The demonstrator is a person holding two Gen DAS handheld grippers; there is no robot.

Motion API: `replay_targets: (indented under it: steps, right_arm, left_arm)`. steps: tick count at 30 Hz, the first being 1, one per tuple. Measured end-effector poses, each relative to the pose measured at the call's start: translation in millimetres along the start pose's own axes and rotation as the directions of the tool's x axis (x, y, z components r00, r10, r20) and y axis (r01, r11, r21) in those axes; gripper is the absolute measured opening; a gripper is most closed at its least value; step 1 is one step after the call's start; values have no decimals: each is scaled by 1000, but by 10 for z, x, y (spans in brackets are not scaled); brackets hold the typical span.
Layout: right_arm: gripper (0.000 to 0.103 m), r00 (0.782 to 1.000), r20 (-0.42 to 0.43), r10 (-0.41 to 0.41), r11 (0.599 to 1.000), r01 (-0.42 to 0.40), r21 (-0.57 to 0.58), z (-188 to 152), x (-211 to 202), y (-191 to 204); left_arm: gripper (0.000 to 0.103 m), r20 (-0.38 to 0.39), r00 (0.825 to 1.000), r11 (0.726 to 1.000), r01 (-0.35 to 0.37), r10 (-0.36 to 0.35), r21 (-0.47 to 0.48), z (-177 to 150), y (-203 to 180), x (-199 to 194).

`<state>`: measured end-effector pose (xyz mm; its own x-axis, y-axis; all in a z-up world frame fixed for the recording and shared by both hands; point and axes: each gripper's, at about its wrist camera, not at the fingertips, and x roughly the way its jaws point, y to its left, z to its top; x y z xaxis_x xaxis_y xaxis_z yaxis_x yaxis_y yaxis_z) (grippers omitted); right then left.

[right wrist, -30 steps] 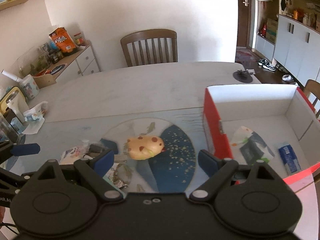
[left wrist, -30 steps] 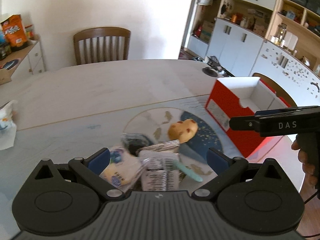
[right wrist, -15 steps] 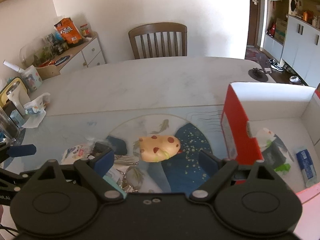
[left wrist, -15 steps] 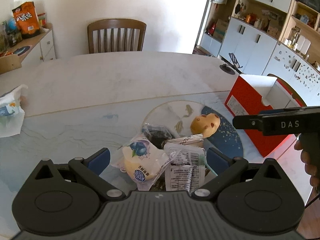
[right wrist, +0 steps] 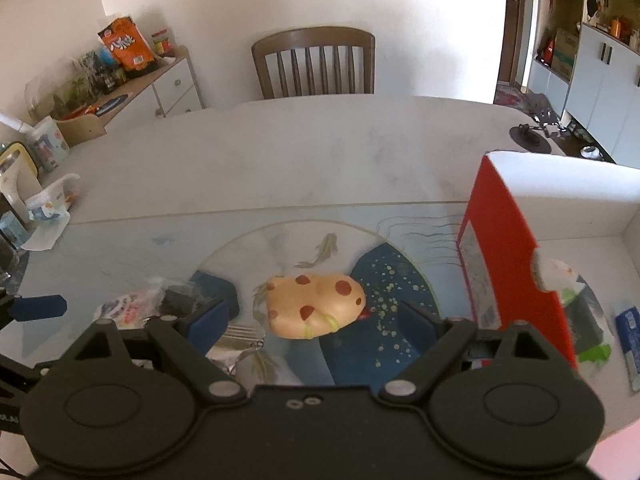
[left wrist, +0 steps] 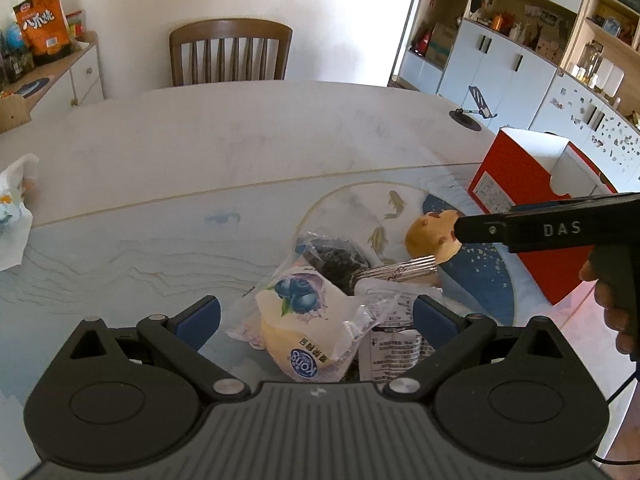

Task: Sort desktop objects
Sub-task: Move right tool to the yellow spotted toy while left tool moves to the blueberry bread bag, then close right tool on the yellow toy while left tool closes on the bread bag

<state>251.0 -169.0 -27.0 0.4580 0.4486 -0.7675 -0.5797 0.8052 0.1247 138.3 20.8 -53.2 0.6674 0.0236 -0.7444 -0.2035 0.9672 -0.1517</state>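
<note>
My left gripper (left wrist: 316,320) is open, and a clear blueberry snack packet (left wrist: 296,316) lies between its blue pads on the glass mat. Behind the packet sit a dark packet (left wrist: 334,258), a silver packet (left wrist: 396,270) and a white printed packet (left wrist: 394,344). My right gripper (right wrist: 314,320) is open too, and a tan toy with red spots (right wrist: 316,304) shows between its pads; neither pad visibly touches it. To the right stands an open red box (right wrist: 508,272) holding a green-and-white packet (right wrist: 576,300) and a blue packet (right wrist: 628,332).
A wooden chair (left wrist: 230,52) stands at the table's far side. A black phone stand (left wrist: 472,114) is at the far right edge and a tissue pack (left wrist: 14,208) at the left. A sideboard (right wrist: 132,92) carries snack bags. A hand (left wrist: 616,316) holds the right gripper.
Both grippers have shifted left, still open. The blueberry packet now sits centred between the left pads, and the spotted toy between the right pads. The red box has slid toward the right edge of both views.
</note>
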Motion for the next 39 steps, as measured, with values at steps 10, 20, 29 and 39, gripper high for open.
replay_targets:
  steps: [10, 20, 29, 39]
  right_arm:
    - [91, 999, -49, 0, 1000, 0, 2, 26, 320, 15]
    - [91, 997, -71, 0, 1000, 2, 22, 44, 488, -18]
    - [90, 996, -88, -14, 1000, 15, 11, 23, 620, -29]
    - [83, 995, -100, -5, 1000, 7, 19, 31, 633, -27]
  left_arm:
    - [103, -30, 999, 1000, 16, -16, 5, -10, 79, 179]
    - [103, -46, 998, 999, 54, -53, 8, -12, 154, 309]
    - [102, -48, 996, 997, 81, -81, 7, 5, 190, 367]
    - [91, -49, 993, 994, 105, -106, -12, 13, 198, 367]
